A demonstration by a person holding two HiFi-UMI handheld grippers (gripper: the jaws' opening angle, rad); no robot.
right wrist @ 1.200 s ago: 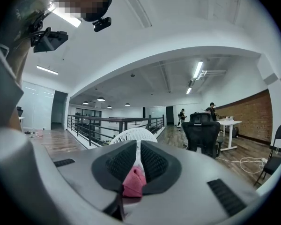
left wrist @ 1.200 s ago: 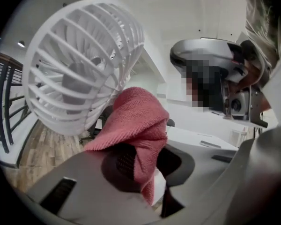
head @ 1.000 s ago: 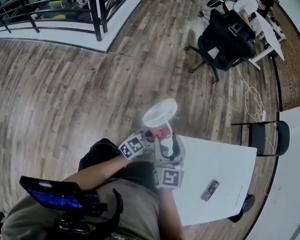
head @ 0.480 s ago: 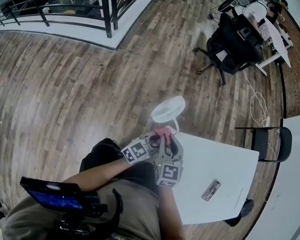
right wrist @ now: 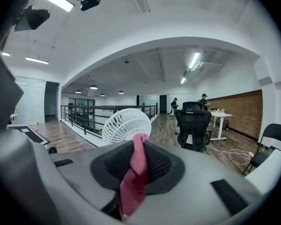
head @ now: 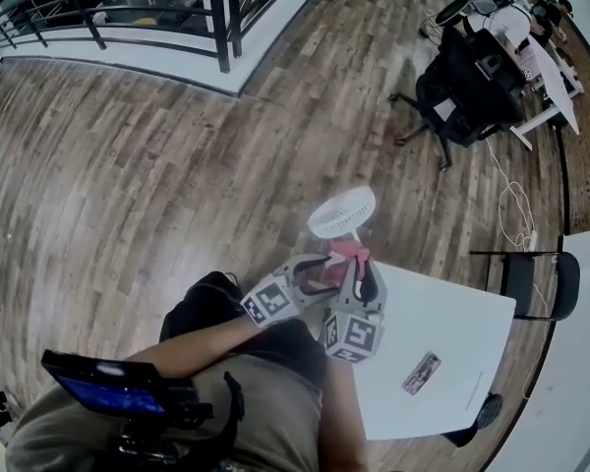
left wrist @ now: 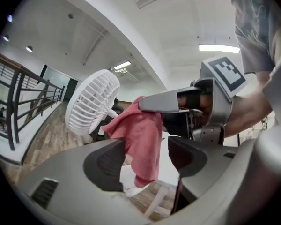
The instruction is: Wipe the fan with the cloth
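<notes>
At the near corner of a white table [head: 442, 332], head view: 2 hand-held grippers met just below a small white fan [head: 341, 211], which apparently stood on that corner on a slim stem. A pink cloth [head: 346, 260] was bunched between the left gripper [head: 324, 267] and the right gripper [head: 360, 265], near the fan but not visibly touching it.

Left gripper view: the jaws, having just opened, stood wide apart. The cloth hung loose between the 2 dark, ribbed pads, pressed by neither. The fan's round cage of thin plastic ribs stood beyond, to the left, and was tilted.

Right gripper view: the jaws, having just closed further, pinched a fold of the cloth, whose tail drooped below the pads. The fan stood straight ahead, grille facing the camera.

Handling, as judged: the cloth was soft, limp and light, and best held by a bunched fold. The fan looked light, top-heavy and easily tipped, with thin ribs, so gentle strokes with the stem steadied seemed advisable.
</notes>
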